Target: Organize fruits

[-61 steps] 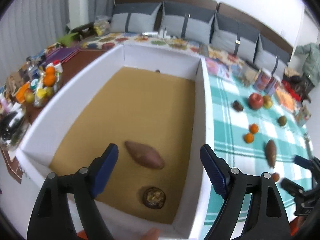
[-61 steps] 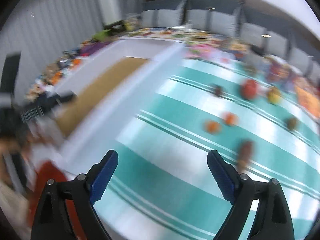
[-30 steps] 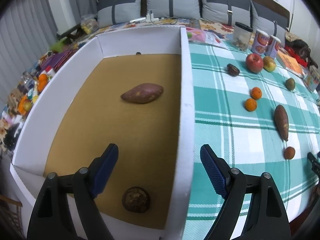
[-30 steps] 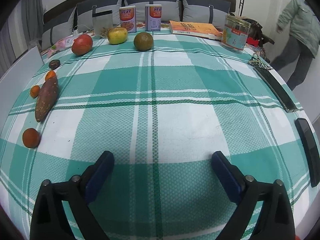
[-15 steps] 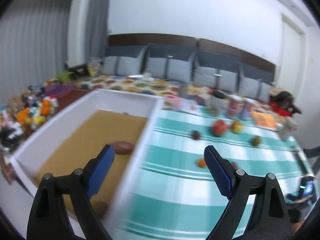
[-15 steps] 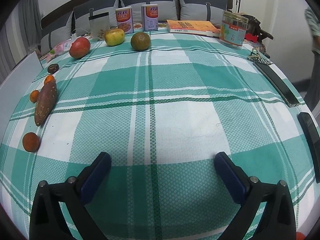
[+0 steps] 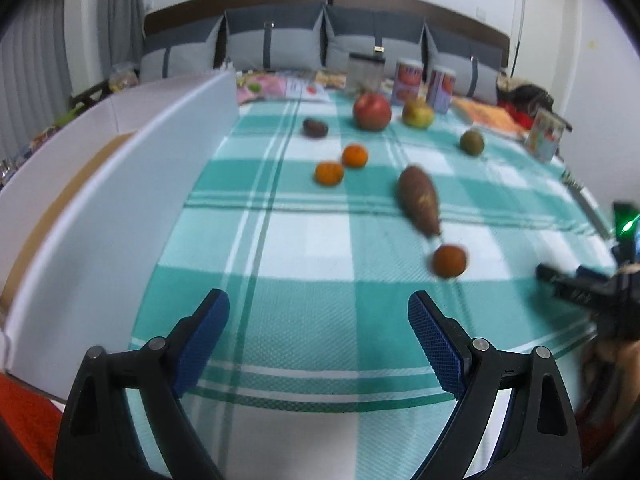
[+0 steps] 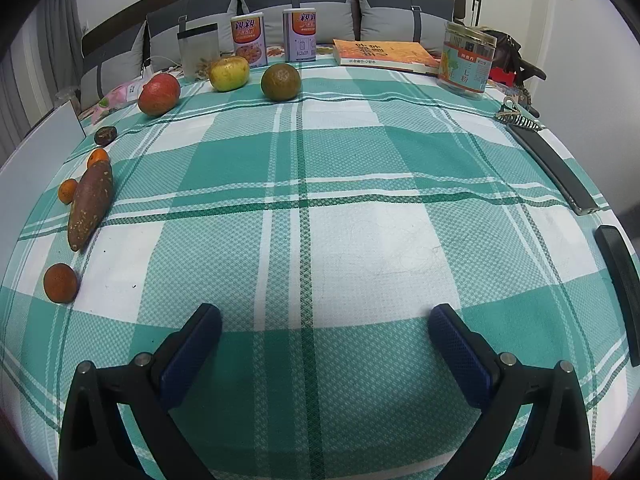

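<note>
Fruits lie on the green checked tablecloth (image 7: 304,264). A sweet potato (image 7: 419,197) (image 8: 90,204) lies mid-table with a small orange (image 7: 449,261) (image 8: 60,282) in front of it and two more oranges (image 7: 342,164) behind. A red apple (image 7: 372,111) (image 8: 159,93), a yellow apple (image 8: 229,73), a green citrus (image 8: 281,81) and a dark fruit (image 7: 315,127) lie farther back. The white box (image 7: 120,168) stands at left. My left gripper (image 7: 318,336) is open and empty over the table's near edge. My right gripper (image 8: 325,348) is open and empty, well right of the fruits.
Two cans (image 8: 249,38), a clear jar (image 8: 198,53), an orange book (image 8: 384,53) and a labelled tub (image 8: 466,60) stand at the far edge. Two dark flat bars (image 8: 554,168) lie along the right edge. Grey cushions line the back.
My left gripper has swung right, away from the box and out over the cloth, facing the fruits. The right gripper has barely moved.
</note>
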